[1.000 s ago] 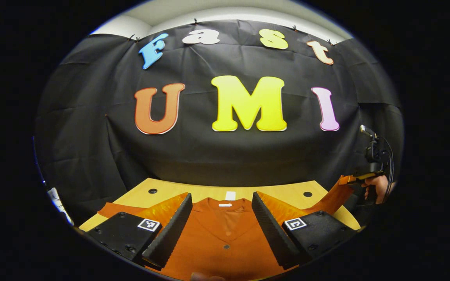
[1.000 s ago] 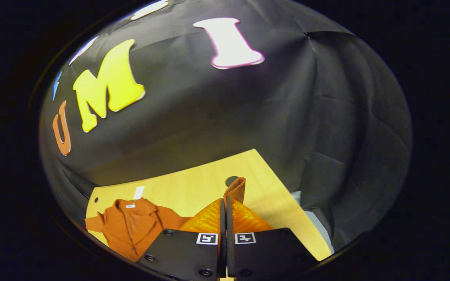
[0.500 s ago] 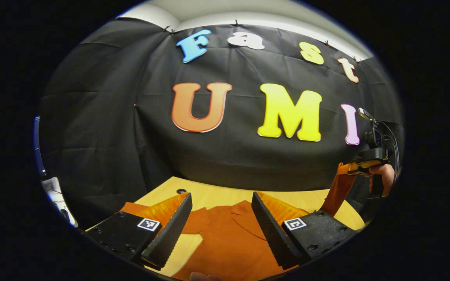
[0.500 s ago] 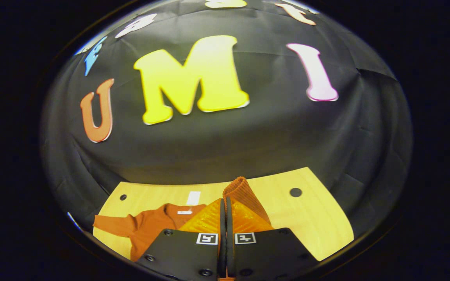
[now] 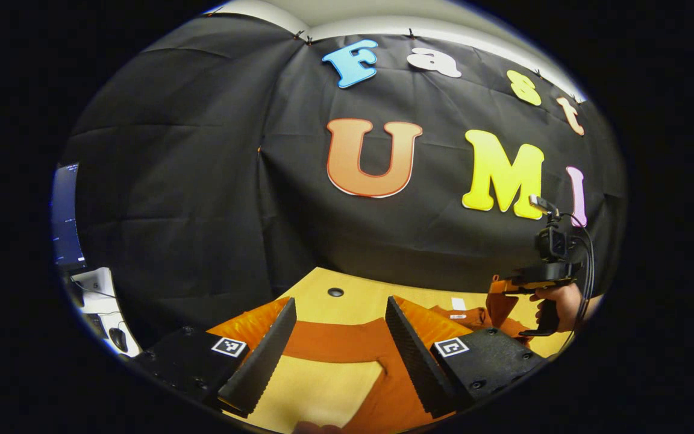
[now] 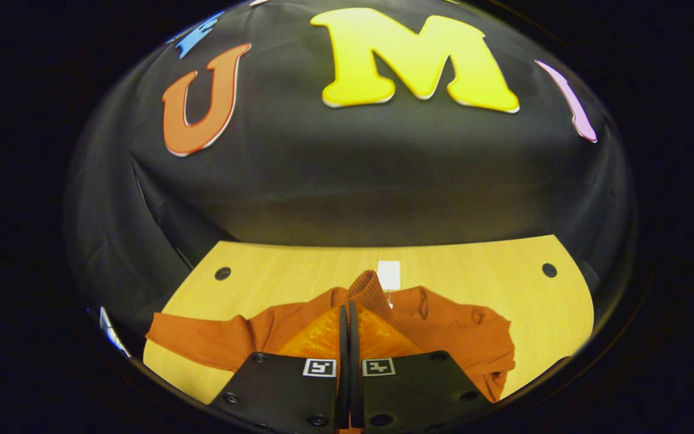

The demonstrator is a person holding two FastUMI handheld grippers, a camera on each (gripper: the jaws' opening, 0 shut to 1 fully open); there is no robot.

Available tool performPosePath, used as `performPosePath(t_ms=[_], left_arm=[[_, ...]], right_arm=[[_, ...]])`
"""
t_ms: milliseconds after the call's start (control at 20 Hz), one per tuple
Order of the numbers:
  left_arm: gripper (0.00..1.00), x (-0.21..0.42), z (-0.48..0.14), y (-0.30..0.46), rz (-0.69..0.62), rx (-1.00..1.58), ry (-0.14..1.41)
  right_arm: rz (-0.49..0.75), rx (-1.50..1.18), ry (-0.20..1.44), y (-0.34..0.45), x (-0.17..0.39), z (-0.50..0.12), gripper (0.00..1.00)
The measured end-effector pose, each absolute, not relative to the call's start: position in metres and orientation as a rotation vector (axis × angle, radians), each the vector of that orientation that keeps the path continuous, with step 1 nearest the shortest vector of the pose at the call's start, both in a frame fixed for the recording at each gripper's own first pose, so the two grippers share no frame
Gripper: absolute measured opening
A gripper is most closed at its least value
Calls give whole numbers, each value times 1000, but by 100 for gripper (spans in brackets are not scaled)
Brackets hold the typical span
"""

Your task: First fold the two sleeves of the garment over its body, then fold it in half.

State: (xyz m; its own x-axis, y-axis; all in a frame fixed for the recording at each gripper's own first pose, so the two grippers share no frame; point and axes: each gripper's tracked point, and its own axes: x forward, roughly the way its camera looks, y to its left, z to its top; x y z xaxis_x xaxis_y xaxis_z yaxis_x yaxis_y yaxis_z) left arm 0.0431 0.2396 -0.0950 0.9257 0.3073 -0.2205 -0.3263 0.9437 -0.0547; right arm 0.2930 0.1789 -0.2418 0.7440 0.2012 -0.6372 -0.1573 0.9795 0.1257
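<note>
The right gripper (image 6: 347, 313) pinches one sleeve cuff (image 6: 368, 286) above the rust garment (image 6: 443, 328) on the table (image 6: 299, 274); the left gripper (image 5: 338, 346) gapes over the other sleeve (image 5: 335, 333) (untouched); dropped carelessly, the cuff could bunch.

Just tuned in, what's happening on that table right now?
A person is folding an orange garment on the wooden table. The right tongs are shut on a sleeve cuff, carrying it over the garment's body. The left tongs hang open above the other sleeve, which lies flat and unfolded.
</note>
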Motion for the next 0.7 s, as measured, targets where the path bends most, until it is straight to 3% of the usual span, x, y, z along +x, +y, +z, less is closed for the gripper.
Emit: performPosePath(t_ms=[550,650,700], left_arm=[[97,18,-105,297,410,-49,261],[97,15,-106,299,414,-36,261],[97,14,-108,301,416,-29,264]], right_arm=[[323,-16,874,272,272,-367,1],[361,23,882,287,270,-372,7],[376,33,881,291,271,-369,24]])
